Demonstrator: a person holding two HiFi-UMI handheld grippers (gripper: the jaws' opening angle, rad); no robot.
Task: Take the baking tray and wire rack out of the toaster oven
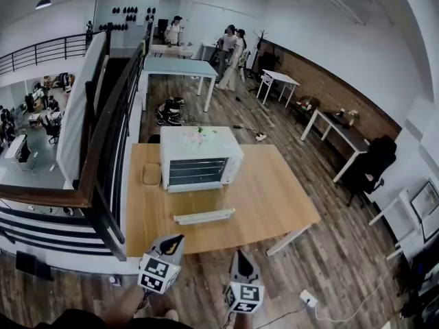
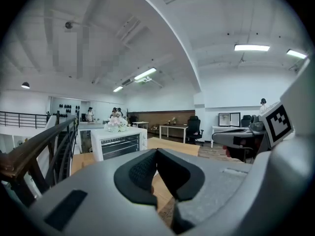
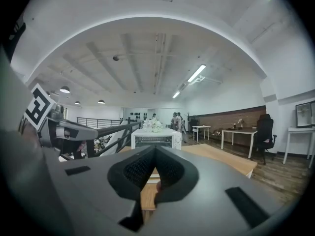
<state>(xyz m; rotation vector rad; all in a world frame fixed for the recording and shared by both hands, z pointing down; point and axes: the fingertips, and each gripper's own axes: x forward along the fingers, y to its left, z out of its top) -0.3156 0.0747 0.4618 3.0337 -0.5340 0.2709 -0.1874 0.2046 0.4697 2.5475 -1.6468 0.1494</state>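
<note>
A white toaster oven (image 1: 201, 158) stands at the centre of the head view, on the left part of a wooden table (image 1: 274, 197). Its glass door is shut and faces the camera. Behind the glass, horizontal bars of the wire rack (image 1: 197, 171) show; the baking tray cannot be told apart from them at this size. A small bunch of flowers (image 1: 199, 135) sits on the oven's top. A beige pad (image 1: 151, 174) lies just beside its left wall, and a long white strip (image 1: 204, 216) lies on the table in front of the door, apart from it.

At the bottom of the frame the left gripper (image 1: 176, 239) and the right gripper (image 1: 239, 255) hover side by side at the table's near edge — both aimed at the oven, both well apart from it. Each has its marker cube toward the camera. Each gripper's own view shows its dark pads pressed together with nothing between them, and the oven appears small beyond the closed tips in both.

A dark railing (image 1: 110, 136) runs up the left of the frame, and several people (image 1: 230, 53) stand near tables at top centre.
</note>
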